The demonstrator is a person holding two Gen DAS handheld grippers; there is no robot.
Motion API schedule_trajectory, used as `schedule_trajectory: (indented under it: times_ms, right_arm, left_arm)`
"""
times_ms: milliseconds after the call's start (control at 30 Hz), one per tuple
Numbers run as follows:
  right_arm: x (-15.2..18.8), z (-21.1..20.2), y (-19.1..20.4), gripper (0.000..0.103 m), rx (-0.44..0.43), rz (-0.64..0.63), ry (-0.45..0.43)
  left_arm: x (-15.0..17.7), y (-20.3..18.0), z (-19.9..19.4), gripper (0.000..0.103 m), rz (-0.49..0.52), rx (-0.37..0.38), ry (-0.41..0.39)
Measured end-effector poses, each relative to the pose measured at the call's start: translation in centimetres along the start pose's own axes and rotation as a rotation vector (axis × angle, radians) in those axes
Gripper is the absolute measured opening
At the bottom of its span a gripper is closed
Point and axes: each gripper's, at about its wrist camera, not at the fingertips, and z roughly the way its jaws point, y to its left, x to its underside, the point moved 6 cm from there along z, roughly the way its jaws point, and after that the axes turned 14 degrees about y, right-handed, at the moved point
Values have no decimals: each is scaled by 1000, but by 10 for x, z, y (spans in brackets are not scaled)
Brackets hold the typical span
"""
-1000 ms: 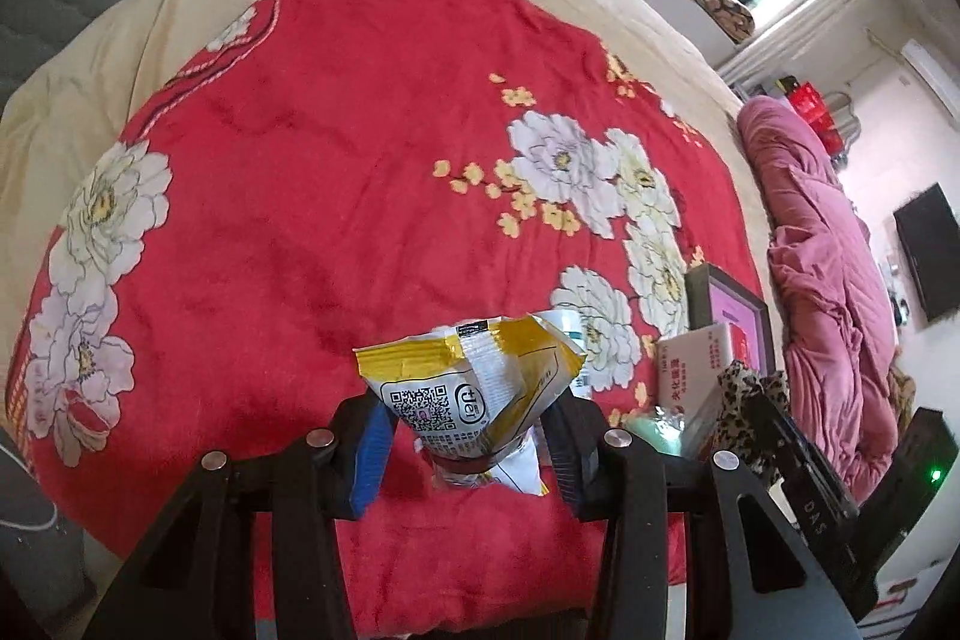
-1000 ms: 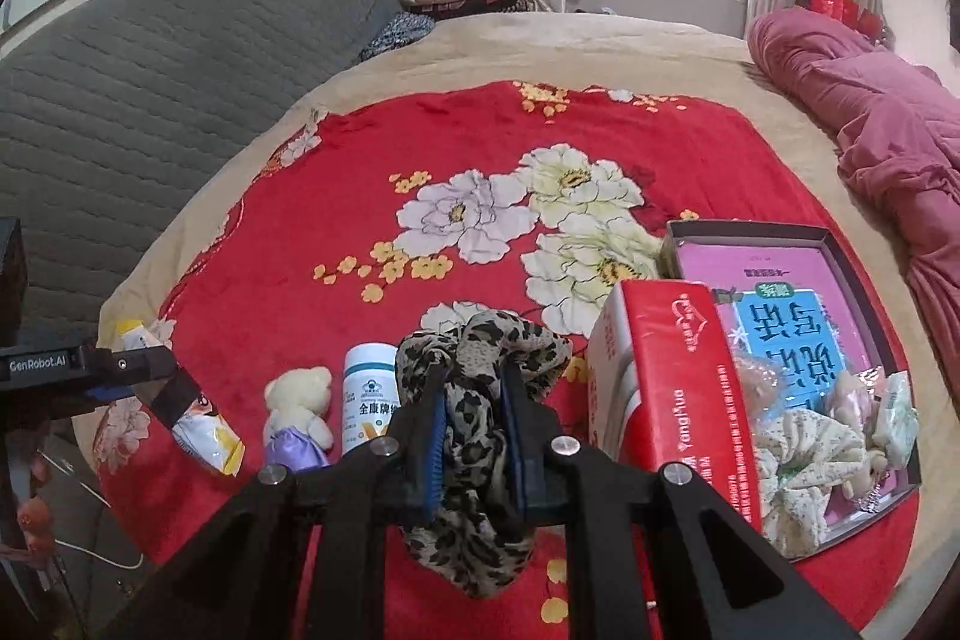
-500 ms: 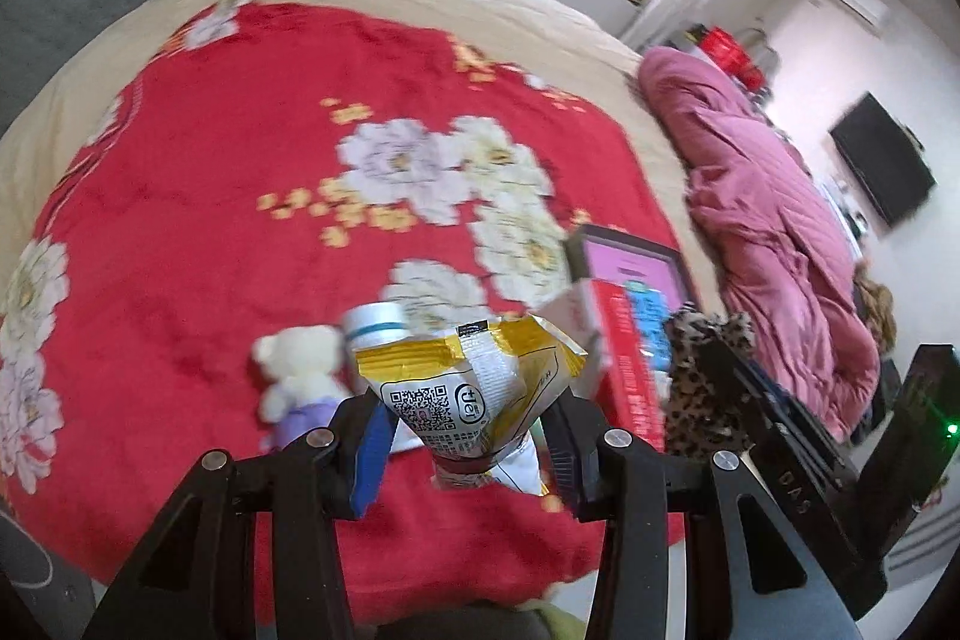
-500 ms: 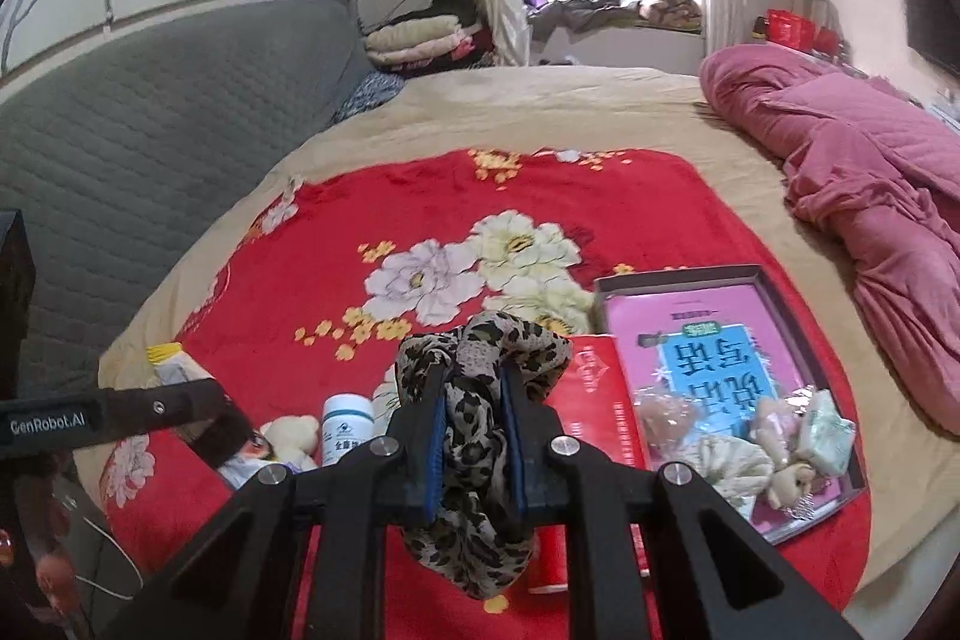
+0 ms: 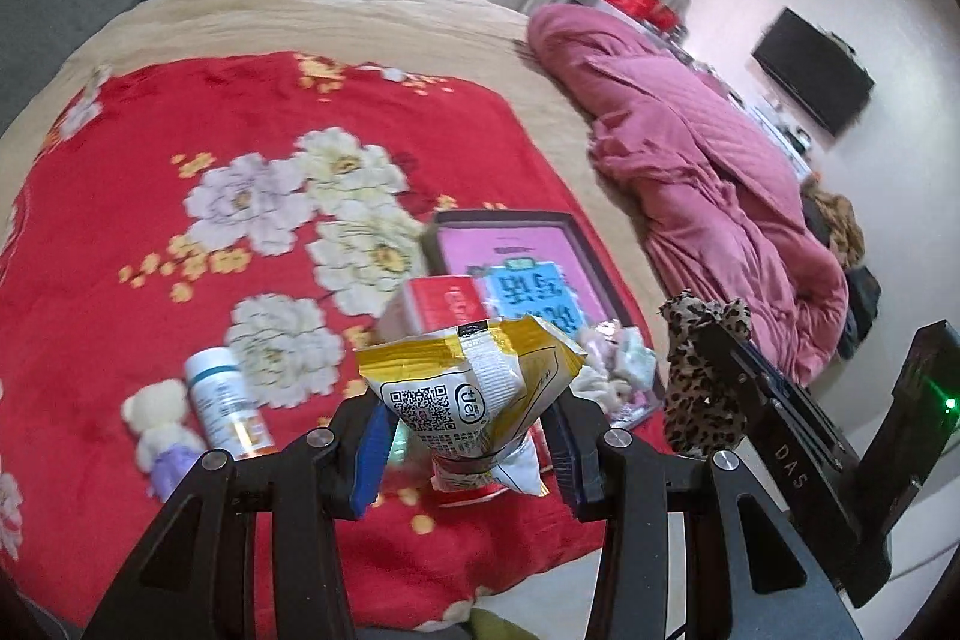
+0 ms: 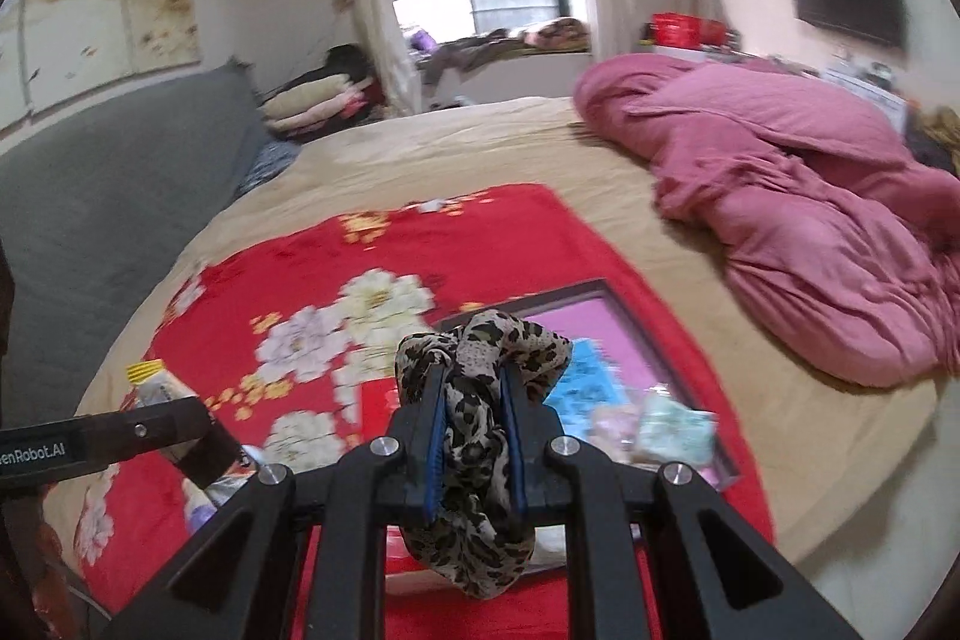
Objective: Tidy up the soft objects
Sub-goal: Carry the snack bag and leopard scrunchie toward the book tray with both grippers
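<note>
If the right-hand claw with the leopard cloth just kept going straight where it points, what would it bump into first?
Probably the open tray on the red blanket: the right gripper, shut on the leopard scrunchie, points down at it. Depth is uncertain.

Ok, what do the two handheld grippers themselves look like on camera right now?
Both look alike: matte black angular frames with silver bolt heads at the joints and blue pads inside the fingers. The left gripper shows white lettering "GenRobot.AI" on its side in the right wrist view. The right gripper carries white "DAS" lettering and a black block with a green light, seen in the left wrist view. No hands, sleeves or cables are clearly visible.
</note>
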Motion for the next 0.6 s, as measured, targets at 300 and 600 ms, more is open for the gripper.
schedule_trajectory:
  times_ms: [300, 600]
  right_arm:
    - [6, -2, -59, 17, 6, 114, -14]
    - [12, 13, -81, 17, 1, 139, 5]
  left_arm:
    - [-11, -60, 45, 47, 110, -2, 75]
    - [-19, -103, 89, 47, 185, -12, 137]
